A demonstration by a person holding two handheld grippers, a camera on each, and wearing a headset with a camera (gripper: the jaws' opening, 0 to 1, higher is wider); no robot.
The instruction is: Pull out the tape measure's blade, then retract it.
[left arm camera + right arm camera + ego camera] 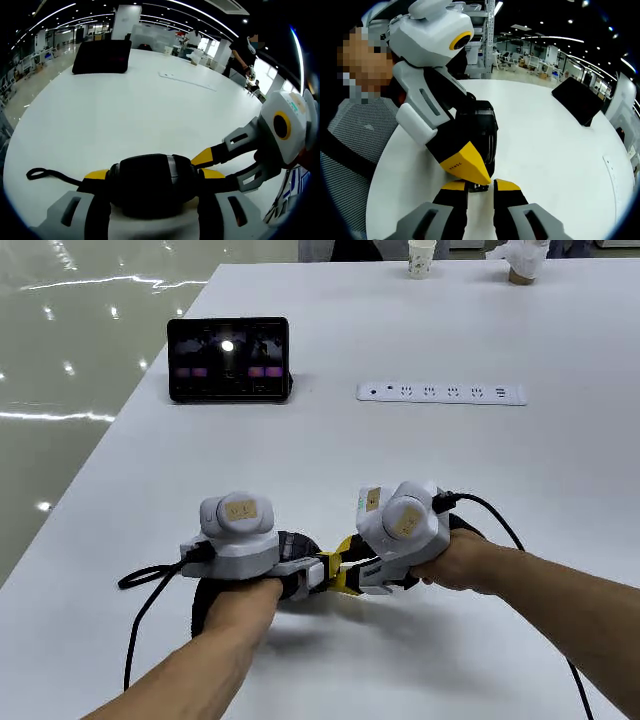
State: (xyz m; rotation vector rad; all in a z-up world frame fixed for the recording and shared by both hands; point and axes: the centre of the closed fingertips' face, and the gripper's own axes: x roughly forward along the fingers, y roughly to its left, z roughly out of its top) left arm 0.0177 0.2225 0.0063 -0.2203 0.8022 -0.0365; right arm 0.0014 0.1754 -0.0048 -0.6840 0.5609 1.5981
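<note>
Tape measure (152, 185), black case, sits low over the white table (450, 460) near the 6 o'clock edge. L gripper (318, 575) is clamped on the case, one yellow-tipped jaw on each side. The wrist strap (40, 173) trails off toward 9 o'clock. R gripper (480, 186) comes in from 3 o'clock, tips right at the case's front edge. Its jaws are nearly together w/ a small dark bit betw. them; can't tell if it's gripped. Tablet (229, 358) at 11 o'clock and power strip (441, 392) at 1 o'clock, both well apart from the grippers.
</note>
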